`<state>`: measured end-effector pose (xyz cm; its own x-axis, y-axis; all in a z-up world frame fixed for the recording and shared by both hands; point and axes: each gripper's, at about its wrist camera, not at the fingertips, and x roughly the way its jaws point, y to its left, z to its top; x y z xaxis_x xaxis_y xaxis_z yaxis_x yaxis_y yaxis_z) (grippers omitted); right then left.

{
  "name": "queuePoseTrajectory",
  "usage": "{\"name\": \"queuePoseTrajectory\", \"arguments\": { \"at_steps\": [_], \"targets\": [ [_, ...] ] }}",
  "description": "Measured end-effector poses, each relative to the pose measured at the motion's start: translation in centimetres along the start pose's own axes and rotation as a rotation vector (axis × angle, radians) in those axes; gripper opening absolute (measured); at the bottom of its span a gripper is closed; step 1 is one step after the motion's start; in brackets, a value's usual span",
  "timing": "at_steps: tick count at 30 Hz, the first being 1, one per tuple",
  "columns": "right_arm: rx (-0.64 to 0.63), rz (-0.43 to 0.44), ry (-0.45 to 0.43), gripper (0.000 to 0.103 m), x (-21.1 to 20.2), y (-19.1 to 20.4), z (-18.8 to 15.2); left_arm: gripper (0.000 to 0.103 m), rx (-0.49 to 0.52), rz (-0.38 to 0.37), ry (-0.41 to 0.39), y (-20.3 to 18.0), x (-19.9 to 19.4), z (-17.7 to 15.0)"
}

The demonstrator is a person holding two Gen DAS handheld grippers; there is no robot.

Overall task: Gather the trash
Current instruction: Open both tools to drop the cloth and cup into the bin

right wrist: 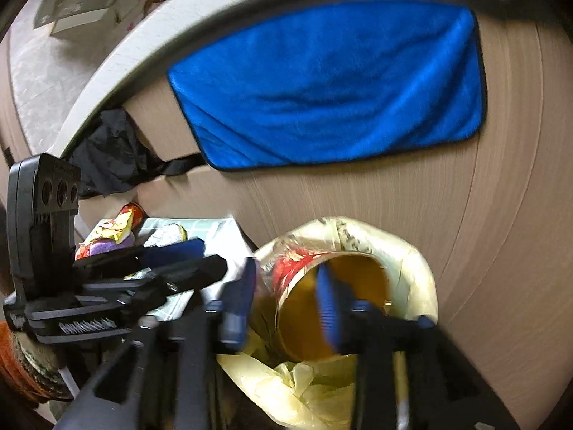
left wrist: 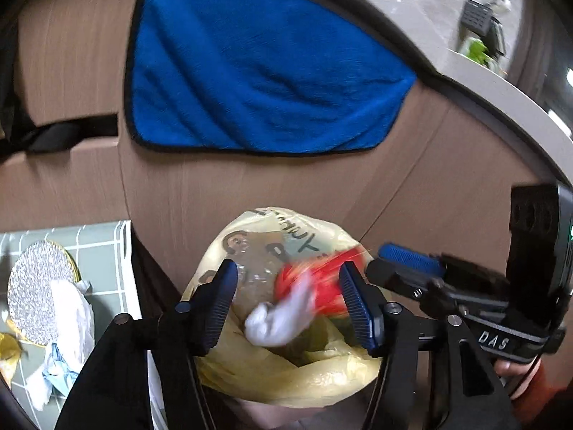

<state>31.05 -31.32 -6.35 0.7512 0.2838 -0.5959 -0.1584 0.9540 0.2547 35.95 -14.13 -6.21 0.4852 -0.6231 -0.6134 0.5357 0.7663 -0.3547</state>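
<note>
A yellow plastic bag [left wrist: 286,376] hangs open below both grippers; it also shows in the right wrist view [right wrist: 412,279]. My left gripper [left wrist: 286,301] is open above its mouth, and a blurred white crumpled tissue [left wrist: 275,317] is between its fingers, in the air over the bag. A red paper cup [left wrist: 322,283] lies inside the bag, its brown inside showing in the right wrist view [right wrist: 333,308]. My right gripper [right wrist: 286,304] is open over the cup's mouth, touching nothing that I can see. More trash lies on a green tiled tray [left wrist: 104,251]: white tissues [left wrist: 71,319] and a silver disc [left wrist: 34,290].
A blue towel [left wrist: 265,71] hangs on the brown cabinet front [left wrist: 429,165] behind the bag. The tray [right wrist: 200,227] also carries snack wrappers [right wrist: 114,233]. A grey countertop edge [right wrist: 143,46] curves above. The other gripper's body [left wrist: 501,304] is close on the right.
</note>
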Motion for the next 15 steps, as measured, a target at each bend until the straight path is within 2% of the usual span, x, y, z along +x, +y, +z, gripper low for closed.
{"name": "queuePoseTrajectory", "arguments": {
  "at_steps": [3,7,15],
  "targets": [
    [0.005,-0.014,0.006,0.037,0.1,-0.2,-0.6,0.066,-0.015,0.012,0.008,0.7,-0.1,-0.1],
    [0.024,-0.027,-0.004,0.037,-0.5,-0.3,-1.2,0.066,-0.042,0.056,0.030,1.5,-1.0,-0.7],
    [0.005,-0.008,-0.070,0.037,-2.8,2.2,-1.7,0.066,-0.057,0.240,-0.089,4.8,-7.5,-2.5]
  ]
}}
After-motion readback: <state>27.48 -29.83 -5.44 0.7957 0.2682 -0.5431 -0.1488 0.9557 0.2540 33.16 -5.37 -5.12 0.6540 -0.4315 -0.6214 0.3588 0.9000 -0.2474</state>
